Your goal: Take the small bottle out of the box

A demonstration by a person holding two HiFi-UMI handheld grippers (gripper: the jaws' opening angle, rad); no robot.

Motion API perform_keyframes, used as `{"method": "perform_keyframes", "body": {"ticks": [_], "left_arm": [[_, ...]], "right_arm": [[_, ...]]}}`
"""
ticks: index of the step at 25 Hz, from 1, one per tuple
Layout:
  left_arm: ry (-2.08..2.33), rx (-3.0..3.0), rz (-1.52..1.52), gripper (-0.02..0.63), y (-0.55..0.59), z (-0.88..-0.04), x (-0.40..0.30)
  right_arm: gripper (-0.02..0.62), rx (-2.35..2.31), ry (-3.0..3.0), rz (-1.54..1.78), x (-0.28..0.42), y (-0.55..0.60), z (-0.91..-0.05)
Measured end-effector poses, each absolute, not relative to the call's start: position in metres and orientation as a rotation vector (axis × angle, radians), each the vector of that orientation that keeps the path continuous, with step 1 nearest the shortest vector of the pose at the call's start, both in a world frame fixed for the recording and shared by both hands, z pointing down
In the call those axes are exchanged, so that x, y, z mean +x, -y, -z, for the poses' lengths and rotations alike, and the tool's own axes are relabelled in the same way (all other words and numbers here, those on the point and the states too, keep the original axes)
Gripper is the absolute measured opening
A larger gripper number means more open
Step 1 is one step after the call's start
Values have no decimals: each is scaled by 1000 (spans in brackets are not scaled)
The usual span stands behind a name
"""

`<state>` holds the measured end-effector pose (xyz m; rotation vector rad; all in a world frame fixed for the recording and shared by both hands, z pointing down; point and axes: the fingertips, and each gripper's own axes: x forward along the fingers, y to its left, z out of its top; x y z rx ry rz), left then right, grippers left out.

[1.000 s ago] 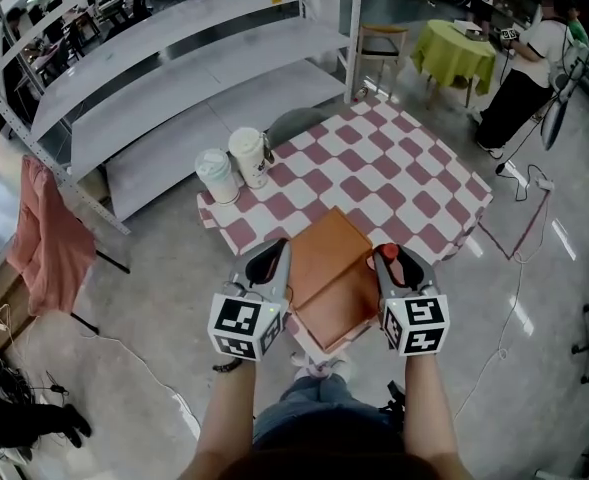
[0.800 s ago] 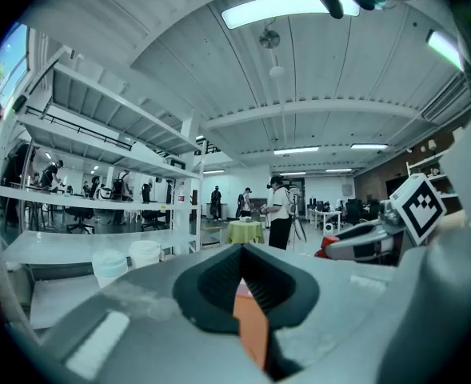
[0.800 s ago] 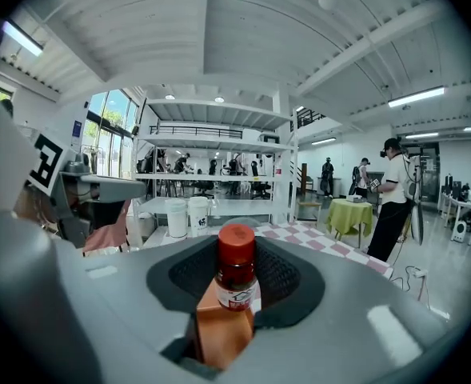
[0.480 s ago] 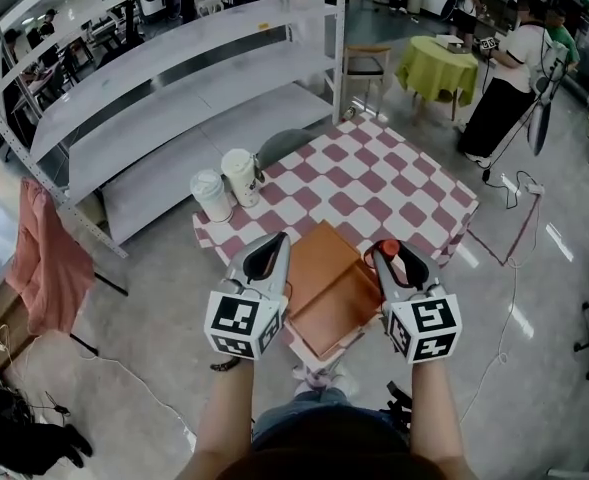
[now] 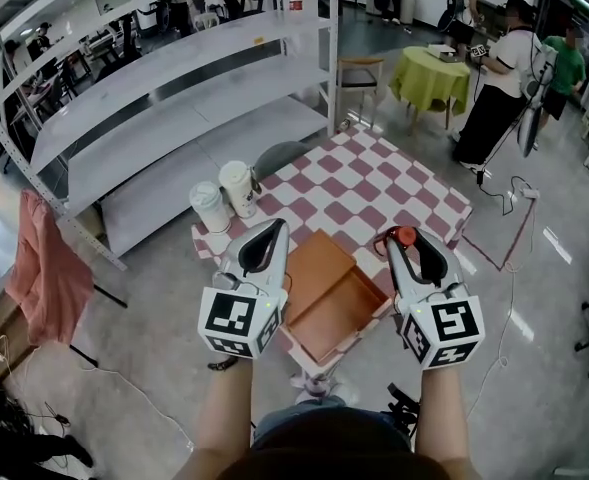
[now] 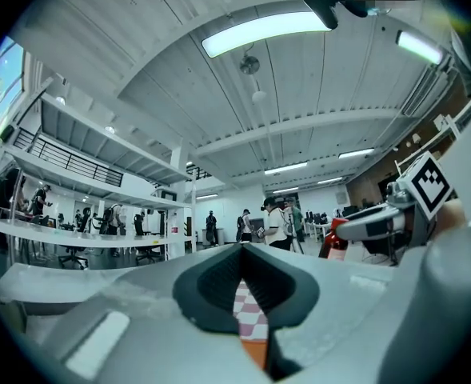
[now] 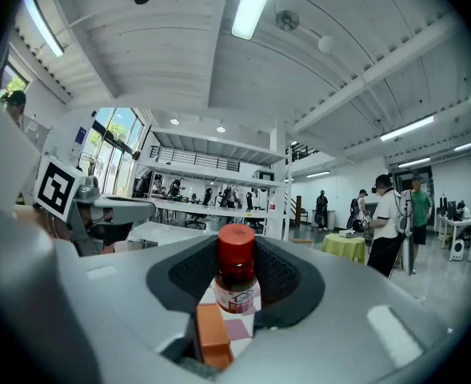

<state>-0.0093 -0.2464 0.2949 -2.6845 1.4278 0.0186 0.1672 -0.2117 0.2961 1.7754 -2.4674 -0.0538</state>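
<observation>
Pinching entry: right gripper (image 7: 237, 285), pads closed on either side of the small bottle (image 7: 237, 254), which is held upright.

- Right gripper view only: the bottle's white label and dark body under the red cap. The head view gives just the cap, raised above and just beyond the right wall of the box (image 5: 334, 313).
- Left gripper (image 6: 240, 248): pads pressed together at the tips, nothing between them. Its view shows a sliver of checked tablecloth (image 6: 247, 309) and orange box below the pads, and the right gripper with the bottle off to the side.
- Head view only: the inside of the box and both grippers flanking it, left of its left wall and right of its right wall.

Change over the last second: both grippers stand higher and clear of the box, where before they hugged its side walls. The bottle was already in the right pads.

Containers:
- Box: open, lid (image 5: 312, 260) folded back on the far side. Bare orange floor, nothing in it.
- Two lidded cups (image 5: 210, 206) (image 5: 240, 186): beyond the box's far-left corner, side by side. Contents hidden.
</observation>
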Motion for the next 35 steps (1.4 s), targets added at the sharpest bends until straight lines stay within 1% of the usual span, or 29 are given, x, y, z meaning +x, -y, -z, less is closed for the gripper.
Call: {"method": "perform_keyframes", "body": {"ticks": [6, 19, 35], "left_arm": [[-1401, -2654, -74, -2, 244, -270, -2], [-1375, -2613, -119, -2, 239, -244, 5], [-1364, -2616, -130, -2, 235, -242, 6]], "right_arm": [[137, 1860, 2447, 173, 185, 201, -263], [135, 1980, 2416, 275, 210, 184, -233], [133, 2022, 2381, 283, 210, 178, -234]]}}
